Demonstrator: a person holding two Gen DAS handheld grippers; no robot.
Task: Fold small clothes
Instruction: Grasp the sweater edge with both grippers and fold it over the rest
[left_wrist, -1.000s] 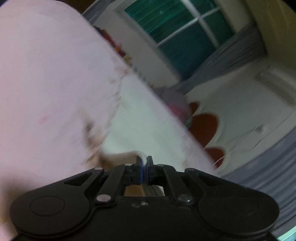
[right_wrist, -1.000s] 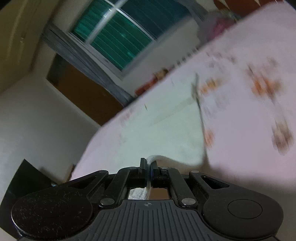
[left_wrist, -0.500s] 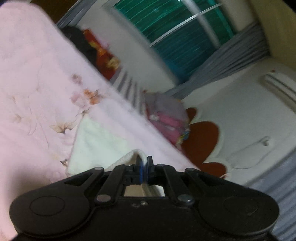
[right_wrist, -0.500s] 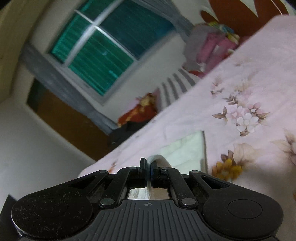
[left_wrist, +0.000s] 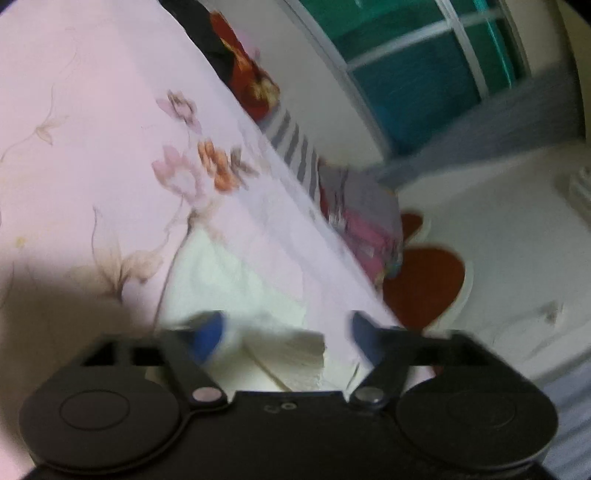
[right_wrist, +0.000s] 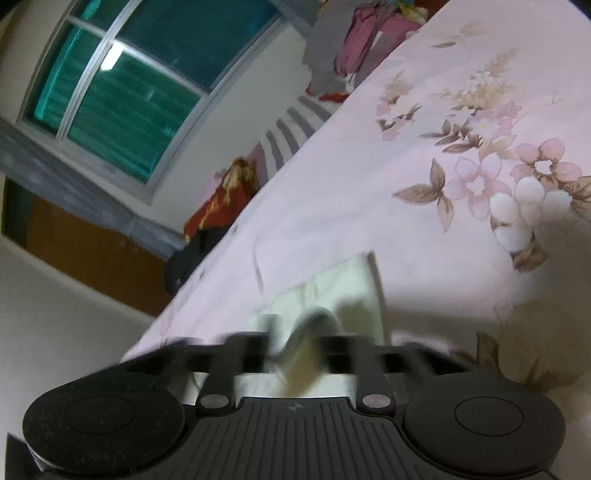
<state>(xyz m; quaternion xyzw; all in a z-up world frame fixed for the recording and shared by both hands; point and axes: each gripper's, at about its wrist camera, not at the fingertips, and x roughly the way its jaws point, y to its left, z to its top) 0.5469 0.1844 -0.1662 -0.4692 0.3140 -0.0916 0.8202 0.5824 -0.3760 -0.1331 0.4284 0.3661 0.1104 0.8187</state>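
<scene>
Near the far edge of the pink floral bedspread (left_wrist: 92, 122), we saw the cream cloth (left_wrist: 236, 288) lying folded and flat, its near end hidden behind both gripper bodies. Our left gripper (left_wrist: 286, 332) had its blue-padded fingers (left_wrist: 208, 334) spread wide, released, with a folded edge between them. Our right gripper (right_wrist: 295, 343) was motion-blurred; its fingers looked parted around a raised fold.
</scene>
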